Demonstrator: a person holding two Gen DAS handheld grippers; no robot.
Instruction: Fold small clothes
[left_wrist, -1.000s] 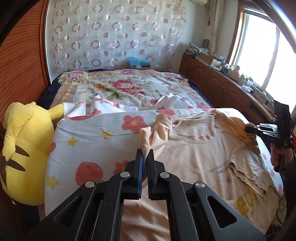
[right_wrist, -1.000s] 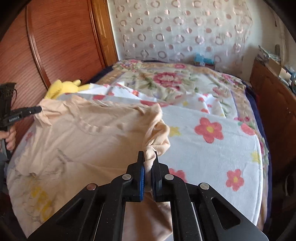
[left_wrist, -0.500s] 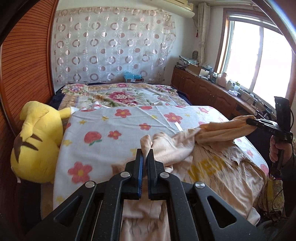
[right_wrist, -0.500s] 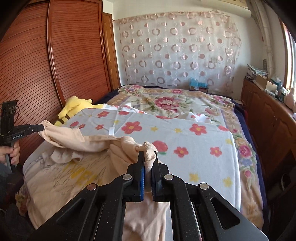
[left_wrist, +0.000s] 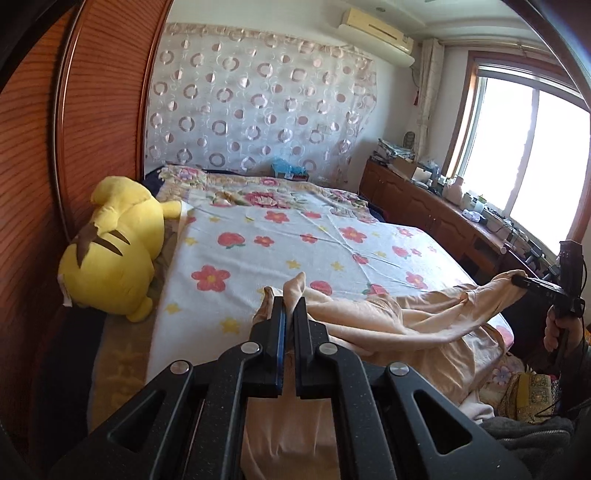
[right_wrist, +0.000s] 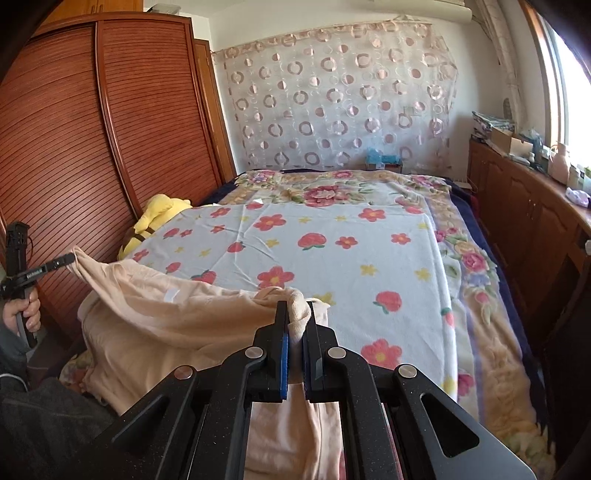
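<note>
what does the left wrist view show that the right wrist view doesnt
Only the left wrist view shows the air conditioner above the curtain, the bright window in full, and the whole yellow plush toy by the wardrobe.

Only the right wrist view shows the wardrobe's full slatted doors and the floral blanket's border along the bed's right side.

Both show the peach shirt clamped by the left gripper and right gripper, the flowered sheet and the circle-patterned curtain.

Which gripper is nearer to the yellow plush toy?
Left. The left gripper holds the peach shirt on the side of the bed where the yellow plush toy lies; the right gripper holds it on the far side.
</note>
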